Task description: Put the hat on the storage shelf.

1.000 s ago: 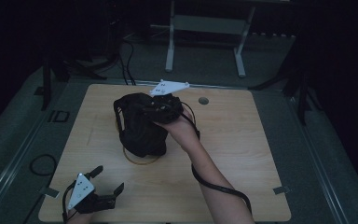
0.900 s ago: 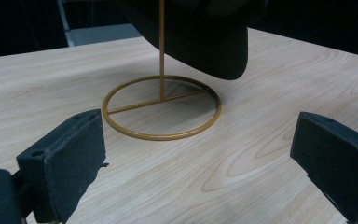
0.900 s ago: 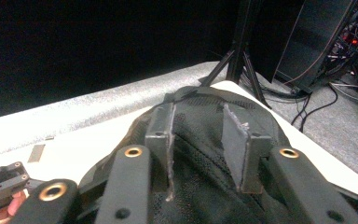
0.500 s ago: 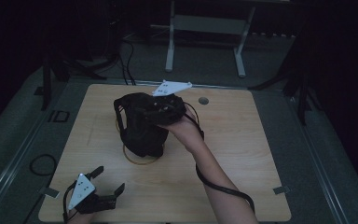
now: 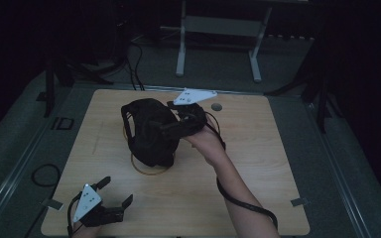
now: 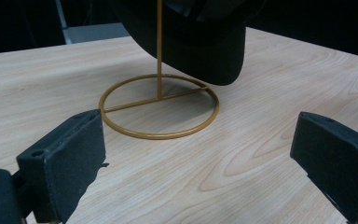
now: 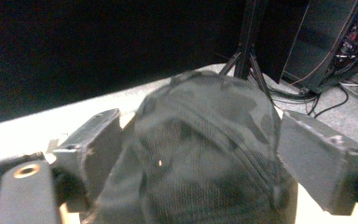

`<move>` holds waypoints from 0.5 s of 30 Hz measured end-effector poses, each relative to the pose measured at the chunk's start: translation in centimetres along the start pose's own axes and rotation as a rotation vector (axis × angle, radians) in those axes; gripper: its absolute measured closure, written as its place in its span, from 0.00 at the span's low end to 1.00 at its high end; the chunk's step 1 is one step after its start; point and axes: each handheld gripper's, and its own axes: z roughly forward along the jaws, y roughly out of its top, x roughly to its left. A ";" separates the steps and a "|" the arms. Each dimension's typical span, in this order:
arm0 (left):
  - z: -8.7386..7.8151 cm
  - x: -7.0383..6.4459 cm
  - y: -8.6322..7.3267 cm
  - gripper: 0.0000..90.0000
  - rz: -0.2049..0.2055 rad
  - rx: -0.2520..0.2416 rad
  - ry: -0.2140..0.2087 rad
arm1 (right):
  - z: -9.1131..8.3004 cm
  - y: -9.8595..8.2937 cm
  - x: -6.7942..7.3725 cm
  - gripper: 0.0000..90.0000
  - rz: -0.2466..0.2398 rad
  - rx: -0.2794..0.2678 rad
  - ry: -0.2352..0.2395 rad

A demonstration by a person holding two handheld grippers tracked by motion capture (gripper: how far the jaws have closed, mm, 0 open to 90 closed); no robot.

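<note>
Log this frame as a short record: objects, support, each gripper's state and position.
object: black cap on a gold wire stand
stand base: ring flat on the wooden table
right gripper: at the cap, jaws open on either side of it in its own view, grip not confirmed
left gripper: open, holding nothing, near the table's front left corner, facing the stand
other: round hole in the table's far edge

Right tongs [image 7: 200,154]: jaws spread wide on either side of a dark knitted cap [image 7: 205,158] that sits between them, with pale worktop [image 7: 37,130] behind, a black stand leg [image 7: 249,42] and loose cables [image 7: 335,98] at upper right.
</note>
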 end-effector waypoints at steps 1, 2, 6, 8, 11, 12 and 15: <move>0.0 0.0 0.0 0.04 -0.001 0.001 -0.001 | -0.4 -0.3 0.0 0.15 -0.017 -0.001 0.003; 0.0 0.0 0.0 0.04 0.003 0.005 0.000 | -0.4 -0.3 0.0 0.15 -0.017 -0.001 0.003; 0.0 0.0 0.0 0.04 0.005 0.007 -0.002 | -1.1 -1.2 -0.1 0.15 -0.038 -0.007 -0.004; 0.1 0.0 0.0 0.04 0.006 0.010 -0.004 | -1.5 -1.6 -0.3 0.15 -0.044 -0.002 -0.013; 0.1 -0.1 0.0 0.04 0.005 0.012 -0.007 | -2.1 -2.4 -0.6 0.15 -0.035 0.002 -0.019; 0.1 -0.1 0.0 0.04 0.005 0.012 -0.007 | -2.3 -2.7 -0.7 0.15 -0.034 0.003 -0.021; 0.1 -0.1 -0.1 0.04 0.005 0.016 -0.010 | -2.9 -3.5 -0.9 0.15 -0.036 0.011 -0.029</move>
